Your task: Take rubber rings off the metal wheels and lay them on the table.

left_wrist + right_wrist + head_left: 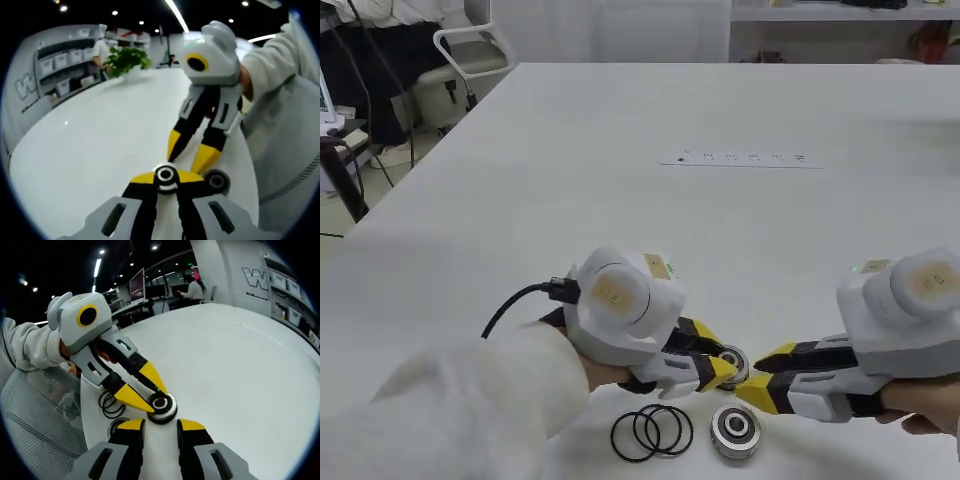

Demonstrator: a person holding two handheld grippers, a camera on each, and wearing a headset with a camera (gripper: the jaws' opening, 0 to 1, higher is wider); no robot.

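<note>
We are mid-task, with loose rubber rings [653, 431] already on the surface [620, 200] at 6 o'clock in the head view, just beside a second wheel [735, 431] lying flat. The left hand-held gripper [166, 179] clamps the held wheel [733, 362], silver with a dark centre, at 5 o'clock. The right hand-held gripper [161, 425], jaws apart and empty, comes in from 3 o'clock. Next, we judge, it must pinch the ring's edge and peel it away.

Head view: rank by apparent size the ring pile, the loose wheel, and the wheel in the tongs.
Largest to smallest:
1. rubber ring pile
2. loose wheel
3. held wheel, partly covered, so that placing is unsure.
</note>
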